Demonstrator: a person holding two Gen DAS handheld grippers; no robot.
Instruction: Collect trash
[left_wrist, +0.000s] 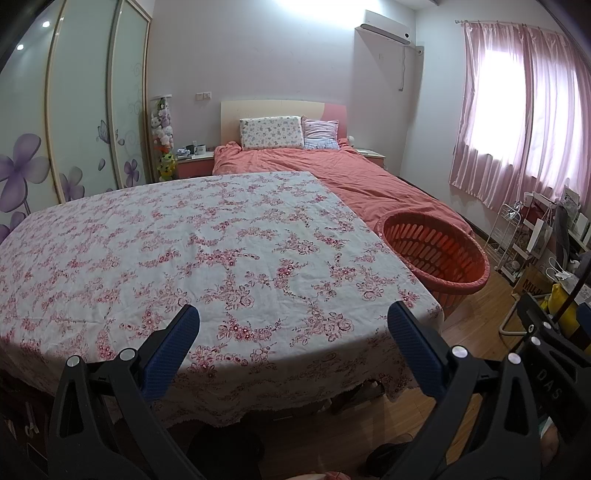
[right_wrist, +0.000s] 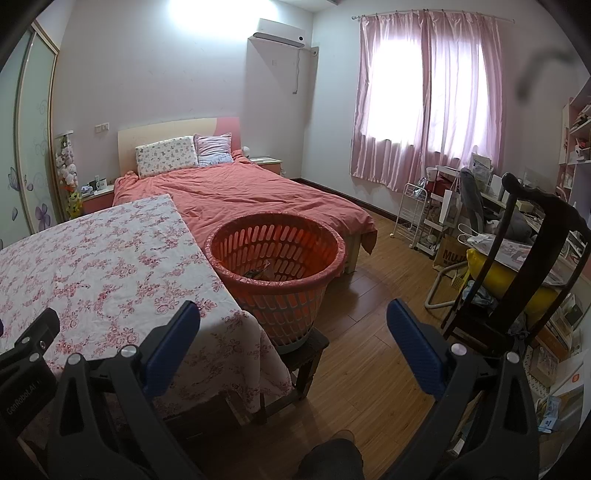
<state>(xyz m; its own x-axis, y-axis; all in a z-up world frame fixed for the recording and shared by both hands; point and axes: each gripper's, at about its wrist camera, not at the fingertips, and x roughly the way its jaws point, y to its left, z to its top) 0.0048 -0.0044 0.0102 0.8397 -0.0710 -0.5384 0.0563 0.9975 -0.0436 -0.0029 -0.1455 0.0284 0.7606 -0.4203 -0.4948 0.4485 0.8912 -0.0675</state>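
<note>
An orange slotted basket (right_wrist: 277, 254) stands on a dark wooden stool (right_wrist: 306, 354) just right of the table; scraps of trash (right_wrist: 258, 274) lie at its bottom. In the left wrist view the basket (left_wrist: 436, 254) sits past the table's right edge. The table carries a floral cloth (left_wrist: 207, 251) with nothing on it. My left gripper (left_wrist: 293, 325) hangs open over the table's near edge, empty. My right gripper (right_wrist: 293, 325) is open and empty above the floor in front of the basket. The left gripper's body (right_wrist: 26, 350) shows at the lower left of the right wrist view.
A bed with a salmon cover (right_wrist: 240, 192) lies behind the table. A dark wooden chair (right_wrist: 517, 266) loaded with a yellow bag stands at the right, beside white racks (right_wrist: 417, 214) and clutter. A wardrobe (left_wrist: 81, 110) lines the left wall. Wooden floor (right_wrist: 369, 332) lies between basket and chair.
</note>
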